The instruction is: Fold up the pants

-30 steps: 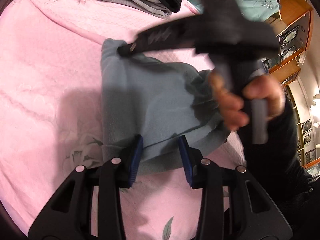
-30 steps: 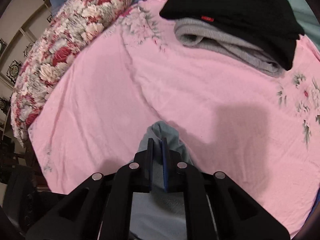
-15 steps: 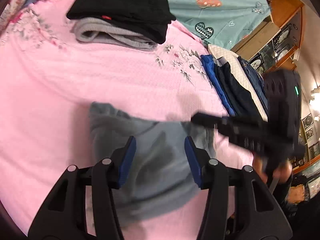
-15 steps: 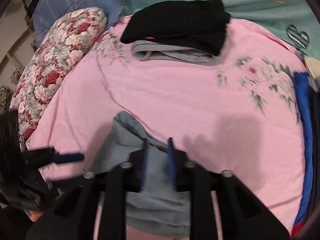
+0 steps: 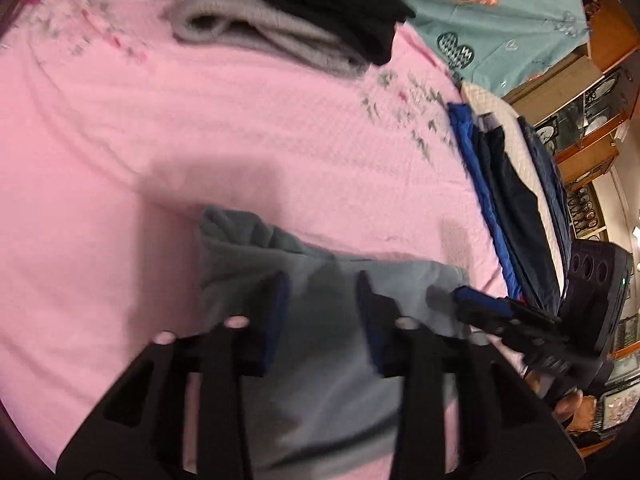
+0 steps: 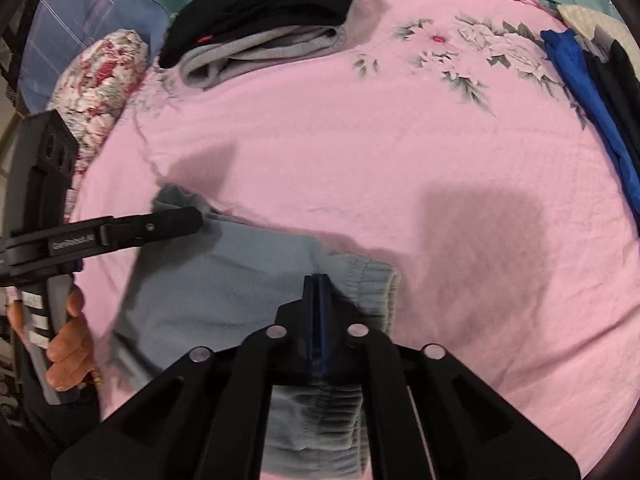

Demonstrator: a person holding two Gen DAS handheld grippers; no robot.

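The blue-grey pants (image 5: 328, 364) lie folded on the pink bedspread (image 5: 160, 128). My left gripper (image 5: 322, 312) is open and hovers over the pants' near part, its blue pads apart with nothing between them. My right gripper (image 6: 318, 280) has its jaws pressed together at the ribbed waistband (image 6: 372, 280); whether cloth is pinched between them I cannot tell. In the right wrist view the pants (image 6: 224, 276) show as a flat folded bundle, and the left gripper (image 6: 176, 220) reaches over their far left corner.
A black and a grey folded garment (image 5: 288, 12) are stacked at the back of the bed. Blue and dark folded clothes (image 5: 504, 184) lie along the right edge. A floral pillow (image 6: 100, 80) sits at the far left. Wooden cabinets (image 5: 592, 80) stand beyond.
My left gripper let go of the pants' edge and drew back above them. My right gripper opened, moved from the far corner to the waistband side and shut again.
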